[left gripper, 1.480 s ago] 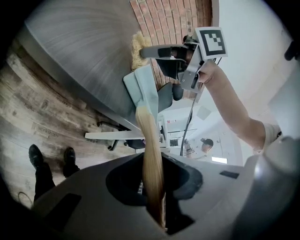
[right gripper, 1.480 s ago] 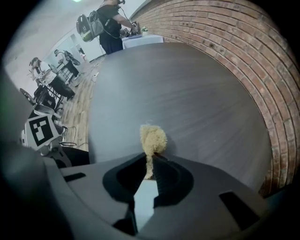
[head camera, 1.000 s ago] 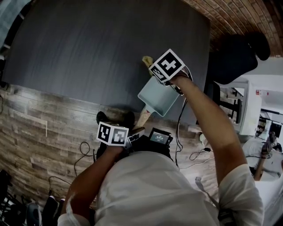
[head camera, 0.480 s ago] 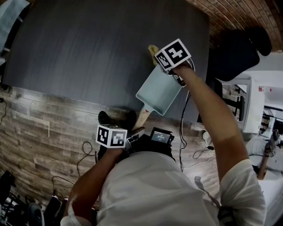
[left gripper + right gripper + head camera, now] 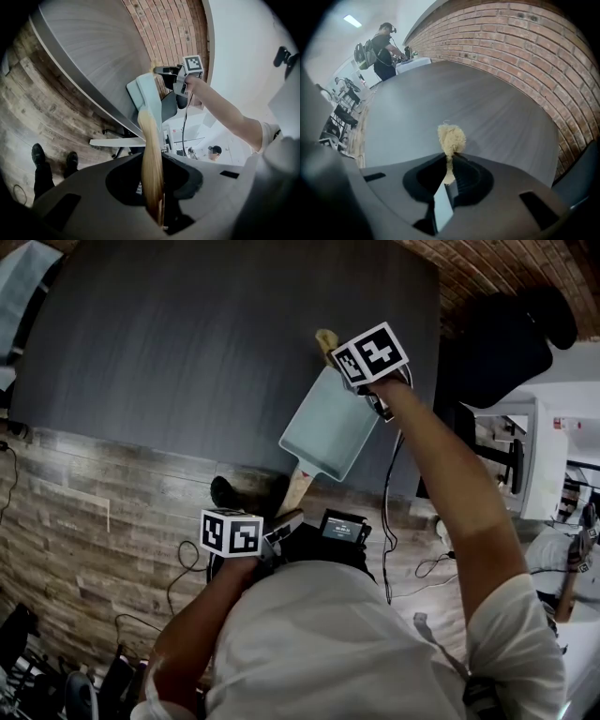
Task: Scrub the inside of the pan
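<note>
table: dark grey tabletop (image 5: 187, 352), fills the upper left of the head view.
left gripper (image 5: 284, 519): lower centre of the head view; jaws only a narrow gap apart, clamped on the pale wooden handle (image 5: 152, 173).
pan: pale blue square metal pan (image 5: 328, 427), centre of the head view, over the table's near edge, tilted.
scrubber: yellowish fibrous scrubber tuft (image 5: 451, 137), at the pan's upper rim in the head view; contact unclear.
right gripper (image 5: 449, 165): right of centre, upper frame; jaws almost together, pinching the tuft.

The dark grey table (image 5: 187, 352) fills the upper left of my head view. Below its near edge, my shoes (image 5: 225, 491) and some cables (image 5: 178, 563) are on the wooden floor (image 5: 75, 512).
</note>
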Available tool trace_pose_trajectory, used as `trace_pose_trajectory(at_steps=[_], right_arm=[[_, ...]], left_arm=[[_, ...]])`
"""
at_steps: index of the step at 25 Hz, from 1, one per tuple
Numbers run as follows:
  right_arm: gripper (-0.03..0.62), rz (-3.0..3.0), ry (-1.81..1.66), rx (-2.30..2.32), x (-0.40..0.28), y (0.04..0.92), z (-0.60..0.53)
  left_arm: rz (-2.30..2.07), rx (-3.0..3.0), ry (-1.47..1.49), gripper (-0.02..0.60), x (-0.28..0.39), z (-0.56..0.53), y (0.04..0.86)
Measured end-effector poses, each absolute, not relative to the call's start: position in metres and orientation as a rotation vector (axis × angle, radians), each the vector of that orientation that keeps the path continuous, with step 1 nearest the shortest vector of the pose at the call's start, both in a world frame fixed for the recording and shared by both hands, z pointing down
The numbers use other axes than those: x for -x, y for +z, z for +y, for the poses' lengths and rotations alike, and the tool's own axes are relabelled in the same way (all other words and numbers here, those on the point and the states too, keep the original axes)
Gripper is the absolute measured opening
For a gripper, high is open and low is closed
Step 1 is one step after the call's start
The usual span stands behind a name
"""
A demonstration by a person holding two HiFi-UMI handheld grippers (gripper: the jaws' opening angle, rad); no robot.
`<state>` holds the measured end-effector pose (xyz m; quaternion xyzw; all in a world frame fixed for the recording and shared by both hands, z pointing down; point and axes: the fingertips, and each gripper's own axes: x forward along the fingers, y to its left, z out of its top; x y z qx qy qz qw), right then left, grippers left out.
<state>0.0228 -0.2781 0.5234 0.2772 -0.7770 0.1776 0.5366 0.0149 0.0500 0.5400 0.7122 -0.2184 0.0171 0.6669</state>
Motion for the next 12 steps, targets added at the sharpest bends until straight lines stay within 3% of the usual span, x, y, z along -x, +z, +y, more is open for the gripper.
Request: trace_pose_trajectory(at_steps=[12], right_arm=[[0.044, -1.922, 0.478, -0.631, -0.058, 0.522, -0.249]], left_arm=[[-0.562, -1.564, -0.016, 0.091, -0.024, 0.054, 0.542]])
